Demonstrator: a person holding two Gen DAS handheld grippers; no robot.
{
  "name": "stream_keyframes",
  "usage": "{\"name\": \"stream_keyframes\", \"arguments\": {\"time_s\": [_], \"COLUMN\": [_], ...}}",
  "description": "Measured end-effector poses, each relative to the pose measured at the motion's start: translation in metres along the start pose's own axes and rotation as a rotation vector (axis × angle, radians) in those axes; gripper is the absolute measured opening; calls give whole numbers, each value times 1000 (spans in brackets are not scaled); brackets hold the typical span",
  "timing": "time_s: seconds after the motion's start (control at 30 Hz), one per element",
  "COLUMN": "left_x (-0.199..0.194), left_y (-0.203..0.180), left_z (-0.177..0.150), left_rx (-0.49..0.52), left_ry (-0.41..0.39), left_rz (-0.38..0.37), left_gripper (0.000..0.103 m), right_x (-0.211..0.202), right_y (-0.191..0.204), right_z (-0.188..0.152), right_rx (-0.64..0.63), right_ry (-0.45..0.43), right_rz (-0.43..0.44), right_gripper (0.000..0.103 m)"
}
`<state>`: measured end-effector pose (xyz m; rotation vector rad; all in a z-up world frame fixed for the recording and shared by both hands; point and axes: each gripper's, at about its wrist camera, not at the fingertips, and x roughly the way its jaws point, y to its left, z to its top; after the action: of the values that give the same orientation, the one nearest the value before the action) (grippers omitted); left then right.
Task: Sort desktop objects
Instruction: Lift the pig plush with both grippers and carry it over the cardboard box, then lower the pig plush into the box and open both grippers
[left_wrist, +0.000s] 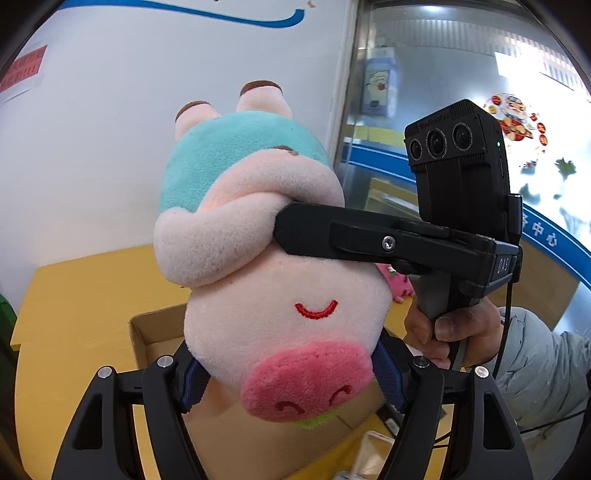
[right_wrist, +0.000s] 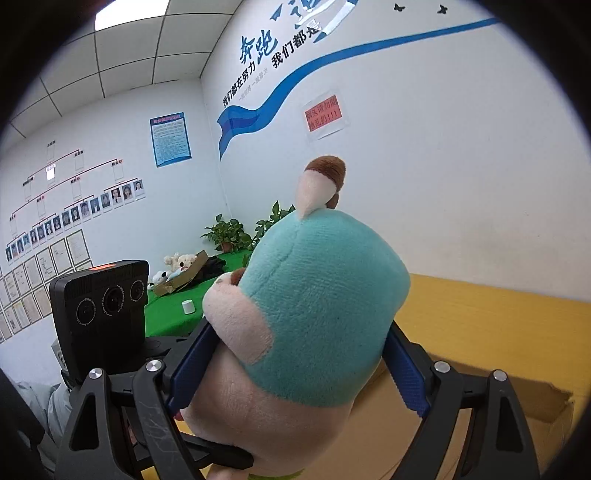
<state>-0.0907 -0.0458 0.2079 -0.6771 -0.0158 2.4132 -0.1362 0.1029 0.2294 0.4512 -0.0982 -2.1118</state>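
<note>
**A:** Biggest thing first: you've got one yellow counter (left_wrist: 74, 280), and one open cardboard box (left_wrist: 155, 332) sitting on it right under your load. I count one more box way off on the green table (right_wrist: 166, 314), with a few other plush toys in it, too small to count properly.

**B:** And the load itself?

**A:** One plush pig (left_wrist: 280, 325), pink with a teal shirt, hanging upside down in the air above that box, snout toward your left camera and feet up. You're carrying it with both tools. Your left hand-held gripper (left_wrist: 291, 373) has its blue pads squeezed on either side of the head, and your right hand-held gripper (right_wrist: 295, 369) is clamped across the teal body (right_wrist: 325, 295). Both sets of jaws stand wide, but only because the pig is fat.

**B:** How's it going to handle?

**A:** My guess: light, soft, squishy all the way through, nothing to break. The fuzz dents in under the pads, so it should hold okay, but a stuffed toy can bulge and creep out of a pinch. You're best off staying on the thick parts, head and belly, not the skinny legs (left_wrist: 229, 107). I count two of those, two grippers, and one hand (left_wrist: 454, 328) in view.
</note>
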Motion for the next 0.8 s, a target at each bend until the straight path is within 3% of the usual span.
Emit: {"name": "stream_keyframes", "arguments": {"time_s": [0.23,0.53,0.63,0.8], "left_x": [64,164,181,188], "left_y": [70,132,144,144], "left_z": [-8,-64,-78,-93], "left_rx": [-124,-318,-343,-312], "left_ry": [111,380,433,508], "left_rz": [17,37,47,156], "left_gripper": [78,78,78,78], "right_x": [79,160,170,183], "right_y": [-69,-169,-186,-187], "right_z": [-16,-110,-129,-153], "right_rx": [108,434,494,516], "right_ry": [85,223,265,350], "right_rz": [9,26,18,30], "right_gripper": [87,86,86,84]}}
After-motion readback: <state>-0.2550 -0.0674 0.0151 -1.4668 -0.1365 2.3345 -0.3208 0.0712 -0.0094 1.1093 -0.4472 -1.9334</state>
